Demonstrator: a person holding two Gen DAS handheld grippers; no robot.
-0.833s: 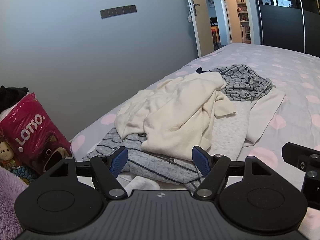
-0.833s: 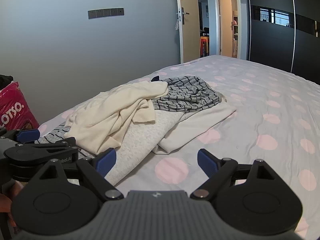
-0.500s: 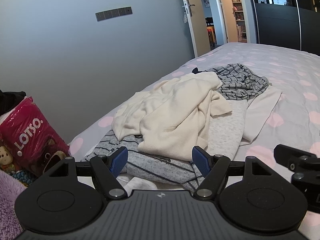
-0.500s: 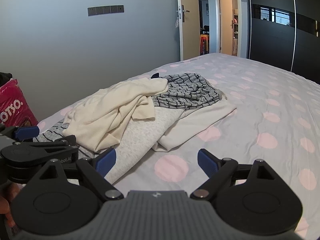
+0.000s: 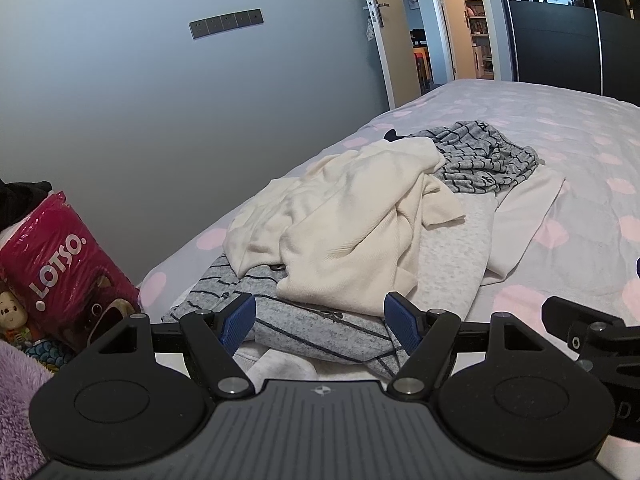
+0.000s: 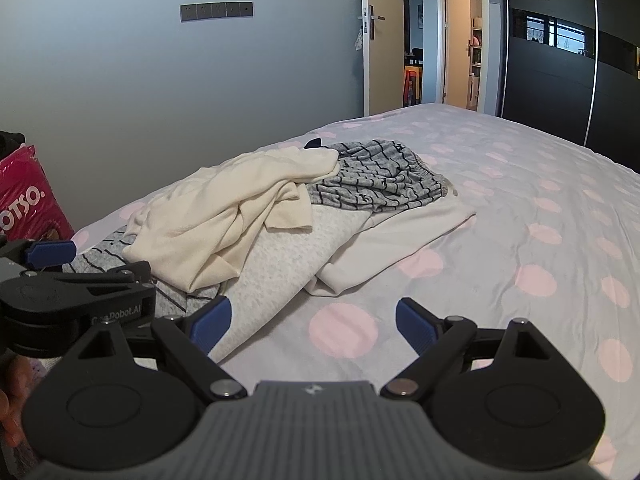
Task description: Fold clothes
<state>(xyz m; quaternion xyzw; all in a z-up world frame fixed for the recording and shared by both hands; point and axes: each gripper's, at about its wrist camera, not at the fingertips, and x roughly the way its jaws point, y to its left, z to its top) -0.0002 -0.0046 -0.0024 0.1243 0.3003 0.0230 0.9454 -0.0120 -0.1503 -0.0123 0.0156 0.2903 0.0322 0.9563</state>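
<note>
Left wrist view: the left gripper [image 5: 320, 318] hangs with its jaws wide apart and holds nothing, its body hiding the near edge of the clothes pile. Only a black corner of the right gripper [image 5: 576, 332] shows there. From the right wrist, the right gripper [image 6: 312, 318] is likewise spread and empty above the polka-dot bedsheet [image 6: 520, 216]. Five garments lie heaped: cream sweater [image 5: 352, 216], checked grey shorts [image 6: 380, 180], striped grey top [image 5: 304, 326], heather-grey piece [image 6: 280, 264], white piece [image 6: 400, 236]. One pink Lotso bag [image 5: 60, 264] is half cut off.
</note>
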